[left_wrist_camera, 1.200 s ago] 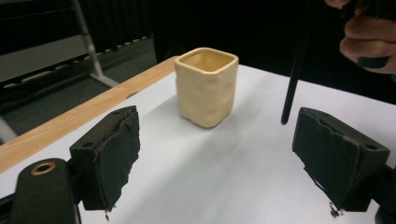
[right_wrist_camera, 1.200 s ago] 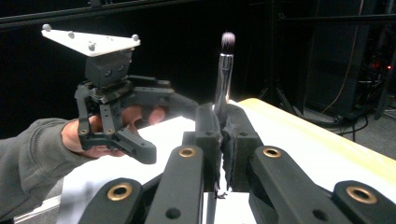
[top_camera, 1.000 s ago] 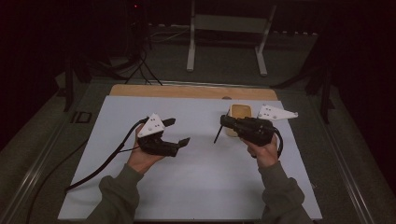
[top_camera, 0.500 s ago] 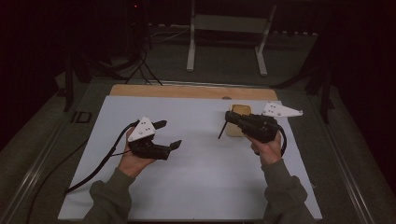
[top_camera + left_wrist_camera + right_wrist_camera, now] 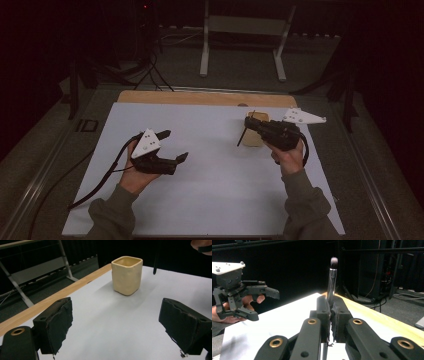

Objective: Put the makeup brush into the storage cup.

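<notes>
Since the earlier frame my left tool [image 5: 172,146] dropped toward the table's [image 5: 215,200] near edge, jaws wide, empty. Right tool [image 5: 331,311] clamps a makeup brush [image 5: 331,280] above the cream cup [image 5: 127,275] near the far edge; next I judge lowering it inside.

Dark room, grey floor [image 5: 235,65], white metal frame [image 5: 245,25] behind table [image 5: 210,100].

From above your side, the high view looked forward and down over the whole white table [image 5: 210,200]. Your left gripper view sat low, facing across the table toward the cream cup [image 5: 127,275], which the high view shared; your right gripper view looked along its jaws toward your left gripper [image 5: 249,302].
</notes>
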The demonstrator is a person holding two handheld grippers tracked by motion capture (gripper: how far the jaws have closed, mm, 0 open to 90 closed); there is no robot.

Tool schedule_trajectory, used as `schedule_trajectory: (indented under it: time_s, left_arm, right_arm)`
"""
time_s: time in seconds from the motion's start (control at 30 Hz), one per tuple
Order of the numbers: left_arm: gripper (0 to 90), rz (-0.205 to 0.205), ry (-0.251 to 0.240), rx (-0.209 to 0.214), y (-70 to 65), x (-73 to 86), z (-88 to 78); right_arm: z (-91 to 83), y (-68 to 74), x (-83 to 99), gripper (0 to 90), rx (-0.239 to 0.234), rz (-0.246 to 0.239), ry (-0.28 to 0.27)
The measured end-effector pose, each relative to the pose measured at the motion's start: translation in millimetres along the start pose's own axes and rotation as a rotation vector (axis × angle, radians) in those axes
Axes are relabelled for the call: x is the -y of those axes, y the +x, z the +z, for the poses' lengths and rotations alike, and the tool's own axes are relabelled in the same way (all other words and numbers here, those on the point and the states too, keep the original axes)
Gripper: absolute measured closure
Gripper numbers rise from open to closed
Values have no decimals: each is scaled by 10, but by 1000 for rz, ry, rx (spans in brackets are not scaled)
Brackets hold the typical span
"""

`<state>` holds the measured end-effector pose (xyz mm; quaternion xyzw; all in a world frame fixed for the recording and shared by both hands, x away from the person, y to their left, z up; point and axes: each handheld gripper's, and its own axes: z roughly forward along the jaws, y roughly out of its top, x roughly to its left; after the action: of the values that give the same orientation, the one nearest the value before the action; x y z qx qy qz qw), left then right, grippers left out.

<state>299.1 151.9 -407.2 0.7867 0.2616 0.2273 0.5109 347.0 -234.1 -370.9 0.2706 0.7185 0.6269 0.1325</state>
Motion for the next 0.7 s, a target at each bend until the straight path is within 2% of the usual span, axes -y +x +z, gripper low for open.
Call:
schedule_trajectory:
  time_s: [0.5, 0.7]
  left_arm:
    - [129, -39, 13, -74, 75, 135, -153]
    - [124, -48, 23, -80, 62, 191, -171]
  right_arm:
    - [-30, -53, -34, 855, 28, -1, -5]
    - [-43, -78, -55, 855, 41, 1, -8]
